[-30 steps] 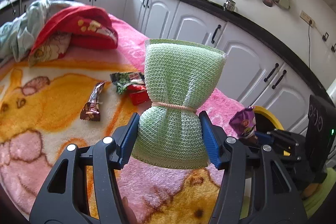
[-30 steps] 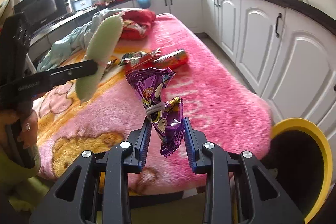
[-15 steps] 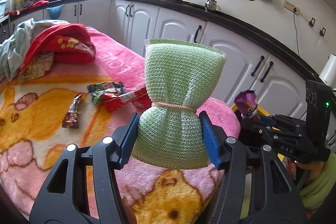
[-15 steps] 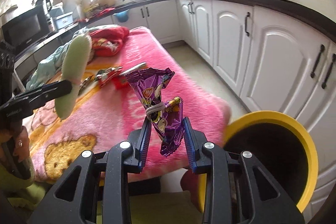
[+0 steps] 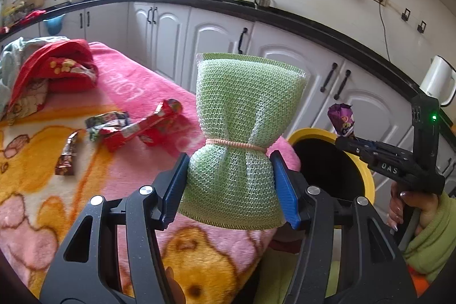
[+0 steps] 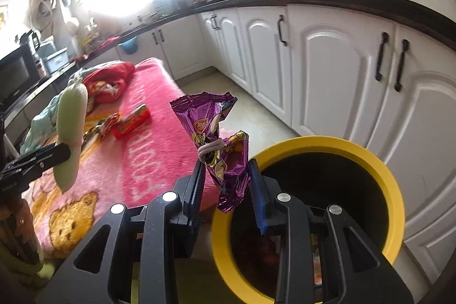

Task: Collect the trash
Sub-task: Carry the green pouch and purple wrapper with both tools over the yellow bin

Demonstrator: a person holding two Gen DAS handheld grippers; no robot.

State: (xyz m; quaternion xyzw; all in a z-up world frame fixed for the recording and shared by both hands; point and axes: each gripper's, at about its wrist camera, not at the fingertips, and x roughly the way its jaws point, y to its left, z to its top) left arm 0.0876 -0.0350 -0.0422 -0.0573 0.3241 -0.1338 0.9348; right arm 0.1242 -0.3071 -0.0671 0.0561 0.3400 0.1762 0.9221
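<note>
My left gripper [image 5: 229, 170] is shut on a green mesh sponge [image 5: 245, 104] tied with a rubber band, held upright above the blanket's near corner. My right gripper [image 6: 226, 170] is shut on a crumpled purple snack wrapper [image 6: 211, 130], which hangs over the left rim of a yellow-rimmed bin [image 6: 393, 190]. The left wrist view shows that bin [image 5: 310, 133] beside the table with the purple wrapper [image 5: 340, 121] above it. A red wrapper [image 5: 142, 127], a green wrapper [image 5: 105, 121] and a brown wrapper [image 5: 67, 158] lie on the blanket.
A pink and yellow blanket [image 5: 42, 204] covers the table. Red and pale clothes [image 5: 59, 67] are heaped at its far end. White cabinets [image 6: 327, 70] under a black counter run close along the right. A person's hand and green sleeve [image 5: 421, 218] hold the right gripper.
The right gripper has carried the purple wrapper from over the blanket to above the bin's rim. The left gripper has turned to the right, still holding the sponge, so the bin is now in its view.
</note>
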